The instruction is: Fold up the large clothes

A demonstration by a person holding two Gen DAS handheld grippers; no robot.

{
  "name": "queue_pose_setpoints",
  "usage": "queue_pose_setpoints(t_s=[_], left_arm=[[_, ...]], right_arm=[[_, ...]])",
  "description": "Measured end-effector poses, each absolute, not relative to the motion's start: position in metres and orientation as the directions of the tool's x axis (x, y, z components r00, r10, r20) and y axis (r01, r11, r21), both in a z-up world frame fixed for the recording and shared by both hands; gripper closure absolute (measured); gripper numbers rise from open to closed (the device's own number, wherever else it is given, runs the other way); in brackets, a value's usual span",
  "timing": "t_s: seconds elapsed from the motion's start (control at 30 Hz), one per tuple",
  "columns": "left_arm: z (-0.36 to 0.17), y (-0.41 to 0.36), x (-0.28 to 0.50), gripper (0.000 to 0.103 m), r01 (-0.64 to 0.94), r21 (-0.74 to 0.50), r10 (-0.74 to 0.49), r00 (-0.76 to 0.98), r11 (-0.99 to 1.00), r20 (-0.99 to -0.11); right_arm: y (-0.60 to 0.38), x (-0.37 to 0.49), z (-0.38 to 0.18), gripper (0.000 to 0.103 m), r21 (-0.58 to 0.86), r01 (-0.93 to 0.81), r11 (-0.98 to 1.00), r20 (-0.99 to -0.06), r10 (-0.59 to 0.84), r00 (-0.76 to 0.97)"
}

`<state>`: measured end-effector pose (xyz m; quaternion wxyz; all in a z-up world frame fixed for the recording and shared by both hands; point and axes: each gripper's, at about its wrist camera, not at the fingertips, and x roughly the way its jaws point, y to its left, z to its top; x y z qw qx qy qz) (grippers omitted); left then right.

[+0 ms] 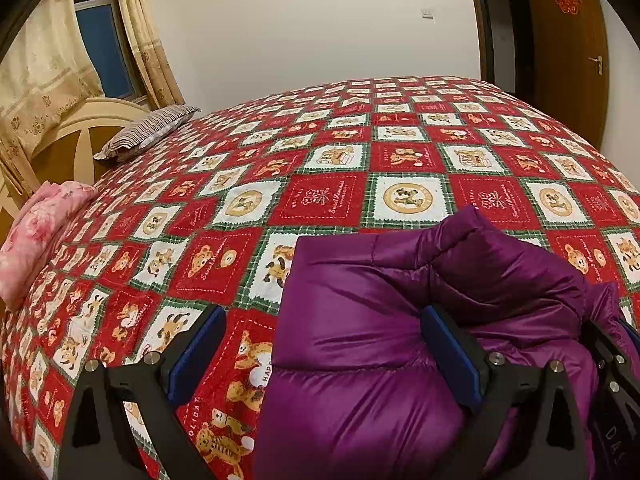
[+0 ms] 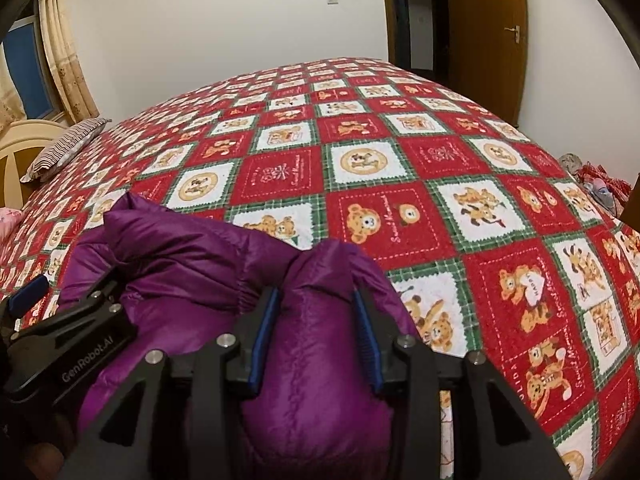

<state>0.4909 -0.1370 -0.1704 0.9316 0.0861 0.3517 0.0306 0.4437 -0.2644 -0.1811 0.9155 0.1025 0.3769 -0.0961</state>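
Observation:
A puffy purple down jacket (image 1: 360,360) lies bunched near the front of a bed with a red and white teddy-bear bedspread (image 1: 400,168). My left gripper (image 1: 324,314) stands wide open. The jacket's left part lies between its blue pads, and the right pad (image 1: 452,360) is sunk into the fabric. My right gripper (image 2: 316,294) is shut on a raised fold of the jacket (image 2: 312,360), with a pad on each side of it. The left gripper's blue pad (image 2: 30,292) shows at the left edge of the right wrist view.
A striped pillow (image 1: 148,132) and a folded pink quilt (image 1: 36,232) lie by the cream headboard (image 1: 68,136) on the left. Bare bedspread stretches beyond the jacket. A brown door (image 1: 568,40) is at the far right, and a heap of things (image 2: 596,184) lies on the floor.

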Motion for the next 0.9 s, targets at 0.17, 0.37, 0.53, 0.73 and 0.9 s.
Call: queue_pose_setpoints(t_s=[0.17,0.37,0.53,0.73,0.9], left_arm=[[-0.1715,-0.1382,0.4909,0.004,0.008,0.177,0.112,0.748,0.984,-0.654],[-0.1724,-0.1369,0.4913,0.004,0.01,0.17,0.105,0.748,0.985,-0.656],[-0.1732,-0.136,0.4915,0.004,0.011,0.171,0.105,0.748,0.985,-0.655],[-0.1734,-0.1362,0.4913,0.004,0.011,0.17,0.105,0.748,0.985,-0.655],[-0.1733,-0.1363,0.4914,0.004,0.01,0.17,0.105,0.749,0.985,-0.655]], right_arm=[[-0.2648,0.4441,-0.1833,0.061,0.123,0.255,0.959,-0.713,-0.093,0.695],[-0.2648,0.4456,-0.1847,0.06,0.122,0.255,0.959,-0.718,-0.092,0.69],[-0.265,0.4466,-0.1856,0.06,0.125,0.255,0.959,-0.717,-0.09,0.691],[-0.2624,0.448,-0.1875,0.06,0.105,0.256,0.961,-0.723,-0.102,0.683],[-0.262,0.4477,-0.1879,0.059,0.099,0.257,0.961,-0.722,-0.108,0.683]])
